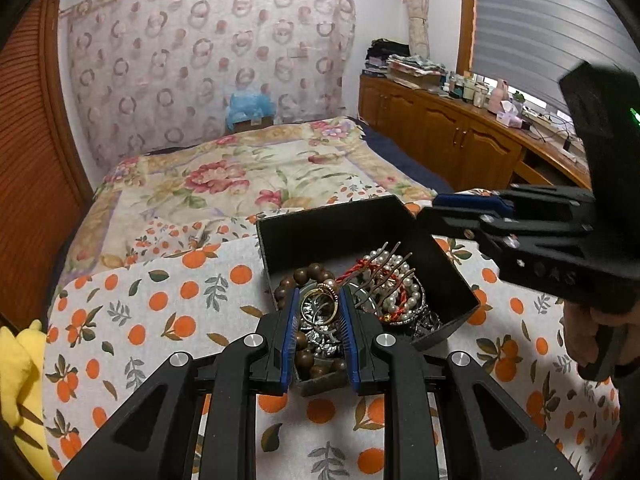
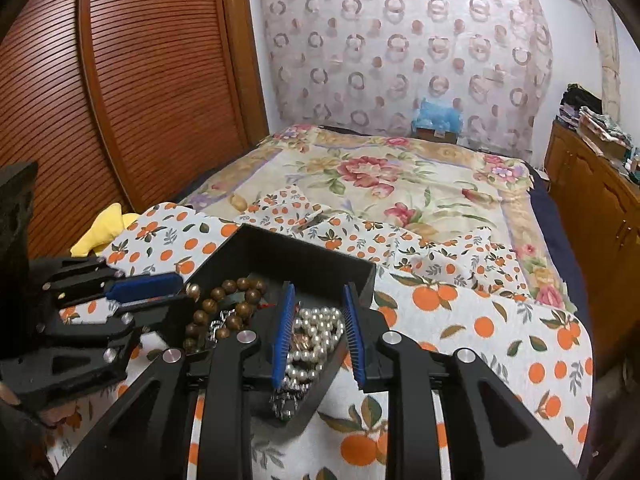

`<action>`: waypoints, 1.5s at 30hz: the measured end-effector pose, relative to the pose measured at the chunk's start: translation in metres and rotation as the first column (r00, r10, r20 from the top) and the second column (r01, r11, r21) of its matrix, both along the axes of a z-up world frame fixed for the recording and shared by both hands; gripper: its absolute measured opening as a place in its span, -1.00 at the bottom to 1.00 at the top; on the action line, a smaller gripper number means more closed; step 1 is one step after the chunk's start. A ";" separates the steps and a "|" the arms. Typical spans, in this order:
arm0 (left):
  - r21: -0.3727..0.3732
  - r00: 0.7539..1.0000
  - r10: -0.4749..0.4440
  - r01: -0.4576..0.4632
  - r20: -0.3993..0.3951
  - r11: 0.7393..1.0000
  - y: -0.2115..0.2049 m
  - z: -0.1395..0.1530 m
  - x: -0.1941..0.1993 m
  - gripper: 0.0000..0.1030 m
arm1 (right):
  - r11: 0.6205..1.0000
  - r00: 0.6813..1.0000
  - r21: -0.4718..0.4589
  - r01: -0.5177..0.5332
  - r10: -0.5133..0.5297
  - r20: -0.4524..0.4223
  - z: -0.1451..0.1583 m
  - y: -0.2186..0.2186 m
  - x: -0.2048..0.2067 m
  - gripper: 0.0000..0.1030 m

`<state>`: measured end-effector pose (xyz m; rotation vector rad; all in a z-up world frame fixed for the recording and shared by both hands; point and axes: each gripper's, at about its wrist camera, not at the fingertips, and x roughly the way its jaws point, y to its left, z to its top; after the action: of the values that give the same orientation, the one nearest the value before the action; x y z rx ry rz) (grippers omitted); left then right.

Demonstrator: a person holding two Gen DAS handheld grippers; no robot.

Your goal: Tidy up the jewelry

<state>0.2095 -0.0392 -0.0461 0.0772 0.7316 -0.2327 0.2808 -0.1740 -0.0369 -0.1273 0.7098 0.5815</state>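
Progress: judged partly done at most. All jewelry in view sits heaped in 1 black box on the orange-print cloth; no piece lies on the cloth outside the box. Inside are a wooden bead bracelet at the box's left side, a pearl string at its right, a gold ring-shaped bangle near the front, a red cord, hair pins and silver pieces, all tangled together. Sorting of the pile appears to remain; no second container shows.

Left gripper: fingers narrowly parted, straddling the gold bangle above the box's near corner. Contact cannot be confirmed; nothing is visibly clamped.

Right gripper: fingers moderately apart over the pearl string, 1 finger outside the box's right wall, holding nothing. In the left view it looks almost closed, so its exact gap is uncertain.

Clearance: both grippers converge on the box from opposite sides, leaving little room inside it. The box walls stand upright and limit sideways entry. The cloth beyond the box on all sides is open for setting pieces down. The bed edge lies well right of the box.
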 end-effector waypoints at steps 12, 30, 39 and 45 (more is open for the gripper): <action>-0.008 0.999 0.045 -0.045 -0.006 0.999 0.000 -0.003 0.005 -0.16 | 0.998 0.997 0.008 0.063 -0.064 0.040 0.003 -0.023 -0.024 -0.47; -0.013 0.985 0.142 -0.142 0.095 0.990 0.012 0.026 -0.068 0.85 | 0.980 0.971 0.063 0.188 -0.195 0.140 0.024 -0.035 -0.089 0.95; -0.064 0.979 0.177 -0.172 0.102 0.983 0.025 0.027 -0.104 0.85 | 0.966 0.952 0.118 0.232 -0.250 0.179 0.030 -0.043 -0.129 0.95; -0.055 0.973 0.185 -0.179 0.138 0.982 0.027 0.033 -0.125 0.85 | 0.959 0.945 0.130 0.251 -0.271 0.182 0.028 -0.049 -0.145 0.95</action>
<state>0.0848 -0.0122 -0.0131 -0.0139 0.5869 -0.0660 0.1357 -0.2225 -0.0086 0.0085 0.4903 0.3443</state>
